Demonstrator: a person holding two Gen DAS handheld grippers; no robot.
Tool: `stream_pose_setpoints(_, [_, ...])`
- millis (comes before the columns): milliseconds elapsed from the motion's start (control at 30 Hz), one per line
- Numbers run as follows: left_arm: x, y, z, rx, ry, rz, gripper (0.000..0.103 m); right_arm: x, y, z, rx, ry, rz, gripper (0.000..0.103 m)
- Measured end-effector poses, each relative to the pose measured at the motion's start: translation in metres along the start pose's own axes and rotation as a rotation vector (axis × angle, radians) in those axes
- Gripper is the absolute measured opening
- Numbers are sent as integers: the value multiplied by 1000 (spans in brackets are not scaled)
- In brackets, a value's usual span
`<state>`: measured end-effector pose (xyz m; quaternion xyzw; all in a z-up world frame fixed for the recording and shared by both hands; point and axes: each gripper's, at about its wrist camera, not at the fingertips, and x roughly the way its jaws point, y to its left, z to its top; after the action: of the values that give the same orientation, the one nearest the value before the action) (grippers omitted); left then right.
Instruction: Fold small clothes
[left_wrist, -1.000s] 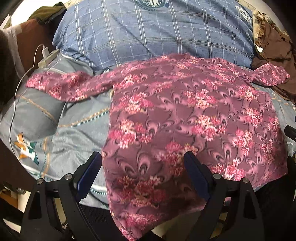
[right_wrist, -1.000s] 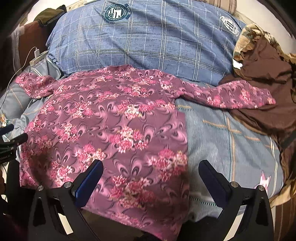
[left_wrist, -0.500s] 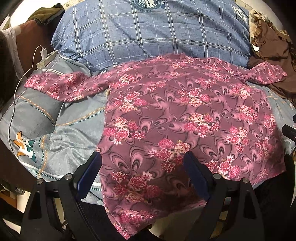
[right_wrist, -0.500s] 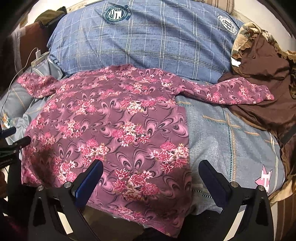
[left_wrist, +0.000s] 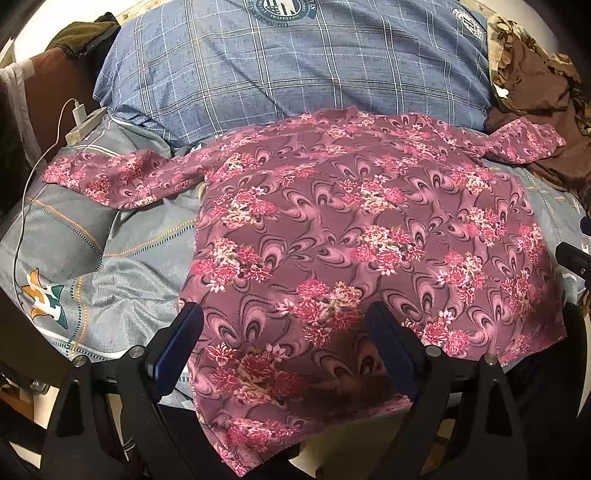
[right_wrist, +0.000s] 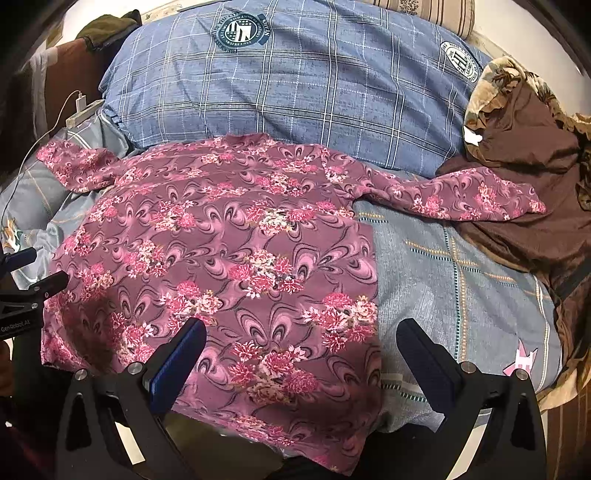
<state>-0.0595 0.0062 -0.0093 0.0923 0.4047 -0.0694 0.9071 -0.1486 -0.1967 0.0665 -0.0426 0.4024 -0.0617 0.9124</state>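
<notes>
Though spread nearly flat, floral top (left_wrist: 354, 236) drapes its hem over near bed edge, back up, neck toward plaid pillow (left_wrist: 295, 74). Thin, soft, limp fabric by the look of it; light, likely a bit slick, sure to sag and slide once lifted rather than hold a crease. Left sleeve (left_wrist: 118, 177) flung out across grey-blue bedsheet (left_wrist: 110, 266); right sleeve (right_wrist: 461, 192) stretched out with its cuff lying on brown garment (right_wrist: 524, 192) heaped at that side. Best hold judged to be a sleeve cuff or shoulder seam, pinching one layer with a small fold of cloth, then carrying it inward over the body; hem corners a second option for the later lengthwise fold.

Left tongs (left_wrist: 284, 339) wide open, nothing held, hovering low over the hem near the shirt's left side. Right tongs (right_wrist: 303, 354) likewise wide open and empty, straddling the shirt's right side edge above the hem. No fold yet made.

White charger and cable (left_wrist: 79, 118) lying at far left of bed, well apart from the shirt body, near the left cuff; worth avoiding when sweeping that sleeve in.
</notes>
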Motion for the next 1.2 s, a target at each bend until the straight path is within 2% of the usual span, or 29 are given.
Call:
stream_pose_setpoints(200, [2, 0, 0, 11, 14, 3, 91, 2, -2, 1, 7, 24, 8, 103])
stream_pose_setpoints(533, [10, -5, 4, 28, -6, 23, 91, 12, -3, 3, 13, 58, 23, 103])
stream_pose_setpoints(867, [32, -3, 17, 12, 71, -7, 91, 31, -16, 8, 55, 73, 47, 103])
stream_pose_setpoints(967, [48, 10, 31, -30, 109, -9, 91, 38, -41, 17, 121, 59, 49, 103])
stream_pose_setpoints(1033, [59, 22, 45, -60, 120, 12, 91, 45, -76, 27, 179, 38, 25, 102])
stream_pose_setpoints(1200, [89, 56, 84, -138, 138, 73, 91, 59, -202, 58, 382, -3, -106, 102])
